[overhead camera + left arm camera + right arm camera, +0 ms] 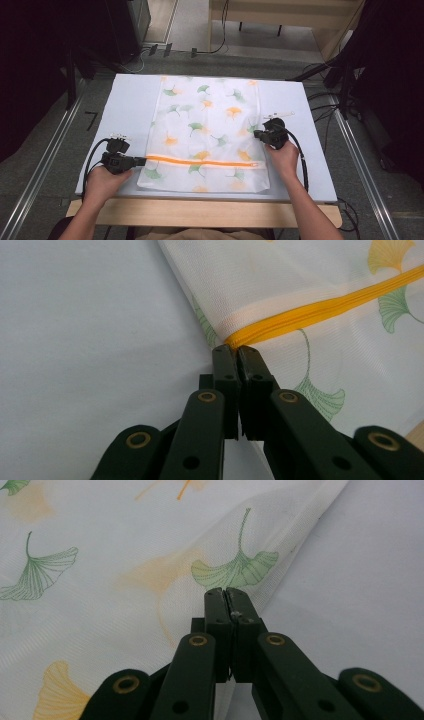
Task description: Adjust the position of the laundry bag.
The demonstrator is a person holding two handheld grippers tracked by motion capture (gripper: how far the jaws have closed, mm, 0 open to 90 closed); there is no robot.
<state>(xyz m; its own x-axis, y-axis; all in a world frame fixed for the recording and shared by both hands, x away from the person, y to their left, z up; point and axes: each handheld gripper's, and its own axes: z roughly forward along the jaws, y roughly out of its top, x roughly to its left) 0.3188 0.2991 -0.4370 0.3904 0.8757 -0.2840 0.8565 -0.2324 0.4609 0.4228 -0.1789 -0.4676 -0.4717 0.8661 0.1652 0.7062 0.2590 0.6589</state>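
A white mesh bag [207,125] printed with green and orange ginkgo leaves lies flat on the white table [130,100]. An orange zipper [200,162] runs across its near end, with the slider at the right end [255,164]. My left gripper [142,161] is shut on the zipper's left end [250,332] at the bag's edge; in the left gripper view its tips [235,351] meet there. My right gripper [256,133] is shut on the bag's right edge, and in the right gripper view the fabric [100,605] rises in a fold to its closed tips [227,592].
The table's wooden front edge [200,212] runs along the near side. Metal rails [45,160] flank the table on both sides. Cables [325,107] and black stands lie on the floor beyond and to the right.
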